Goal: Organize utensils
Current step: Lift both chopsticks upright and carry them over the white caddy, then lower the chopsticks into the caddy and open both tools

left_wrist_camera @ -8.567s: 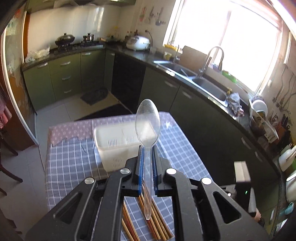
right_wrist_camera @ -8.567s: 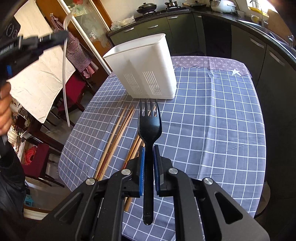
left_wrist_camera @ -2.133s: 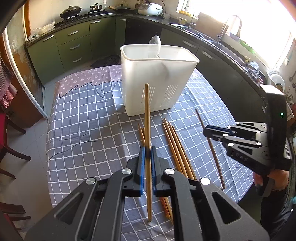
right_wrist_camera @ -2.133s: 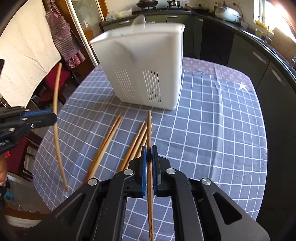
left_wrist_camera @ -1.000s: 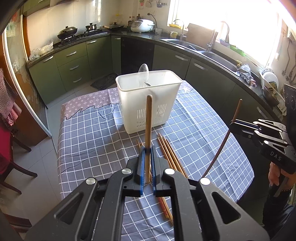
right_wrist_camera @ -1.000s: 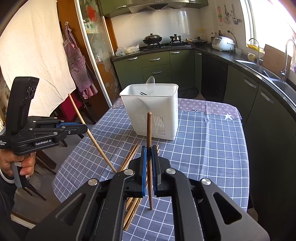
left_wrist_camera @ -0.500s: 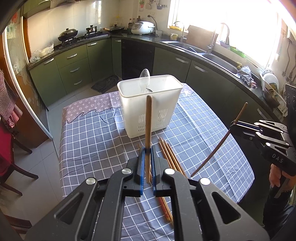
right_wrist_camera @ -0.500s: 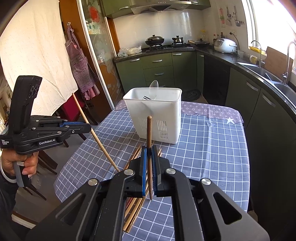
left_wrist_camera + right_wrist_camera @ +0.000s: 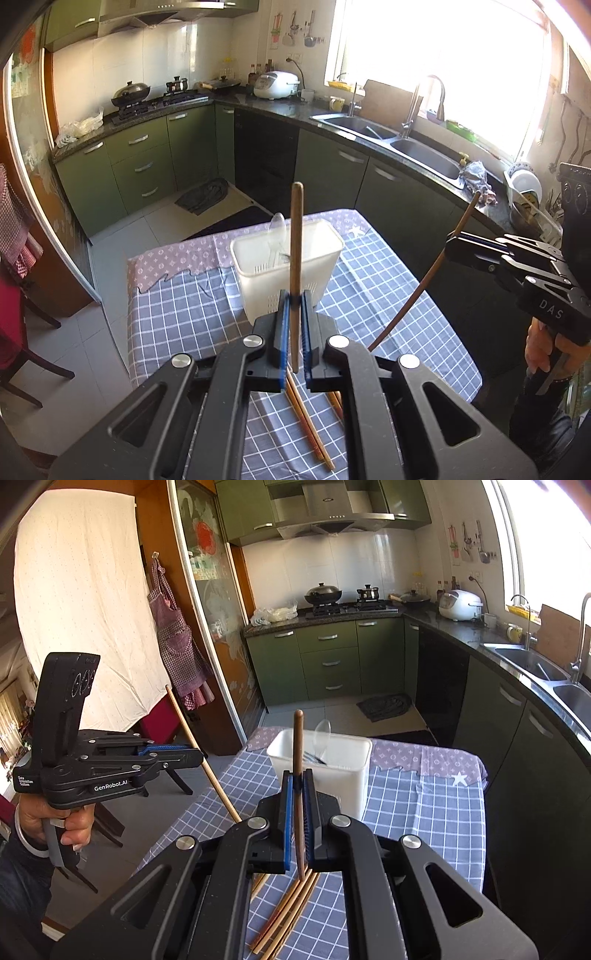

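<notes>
My left gripper (image 9: 291,301) is shut on a wooden chopstick (image 9: 295,240) held upright, high above the table. My right gripper (image 9: 298,779) is shut on another wooden chopstick (image 9: 297,753), also upright. Each gripper shows in the other's view, the right gripper (image 9: 452,243) at the right and the left gripper (image 9: 195,755) at the left. The white utensil holder (image 9: 284,269) stands on the checked tablecloth (image 9: 177,306), and it also shows in the right wrist view (image 9: 343,771). A clear plastic spoon (image 9: 277,225) sticks out of it. Several loose chopsticks (image 9: 291,904) lie on the cloth below the grippers.
Green kitchen cabinets (image 9: 147,155) and a sink counter (image 9: 406,147) run behind and to the right of the table. A dark chair (image 9: 22,332) stands to the left. A sliding glass door (image 9: 214,627) and a white sheet (image 9: 85,609) are on the left.
Both grippers have risen and pulled back from the table with their chopsticks. The holder now looks smaller and farther away.
</notes>
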### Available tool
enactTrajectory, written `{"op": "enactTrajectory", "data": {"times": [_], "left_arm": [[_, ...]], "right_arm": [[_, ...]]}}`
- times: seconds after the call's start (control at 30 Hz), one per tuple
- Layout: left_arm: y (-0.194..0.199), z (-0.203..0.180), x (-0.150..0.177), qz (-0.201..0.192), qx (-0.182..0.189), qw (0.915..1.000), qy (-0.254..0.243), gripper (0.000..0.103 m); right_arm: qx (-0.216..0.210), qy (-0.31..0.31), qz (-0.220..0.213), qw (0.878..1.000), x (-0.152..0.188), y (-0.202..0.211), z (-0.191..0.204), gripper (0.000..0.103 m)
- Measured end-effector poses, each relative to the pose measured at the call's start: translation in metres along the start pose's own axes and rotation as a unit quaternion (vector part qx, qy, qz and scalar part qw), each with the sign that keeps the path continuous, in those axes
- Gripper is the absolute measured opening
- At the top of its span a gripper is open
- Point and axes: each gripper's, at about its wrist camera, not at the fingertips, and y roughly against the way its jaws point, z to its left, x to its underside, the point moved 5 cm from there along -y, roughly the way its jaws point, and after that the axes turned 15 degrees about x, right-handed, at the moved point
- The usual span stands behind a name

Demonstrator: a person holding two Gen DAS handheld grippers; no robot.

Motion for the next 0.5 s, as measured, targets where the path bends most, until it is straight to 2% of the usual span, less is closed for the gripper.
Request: {"op": "enactTrajectory", "data": {"times": [0.27, 0.37, 0.5], "left_arm": [[0.034, -0.008, -0.072, -0.076, -0.013, 0.9969, -0.018, 0.006], [0.030, -0.004, -0.091, -0.093, -0.023, 0.9952, -0.020, 0.006], [0.003, 0.011, -0.104, -0.089, -0.036, 0.9953, -0.015, 0.006]], "right_arm": [[0.015, -0.013, -0.052, 0.998, -0.084, 0.012, -0.009, 0.006], [0.027, -0.022, -0.067, 0.997, -0.113, 0.004, -0.016, 0.006], [0.041, -0.031, -0.065, 0.997, -0.136, -0.026, -0.023, 0.006]]}}
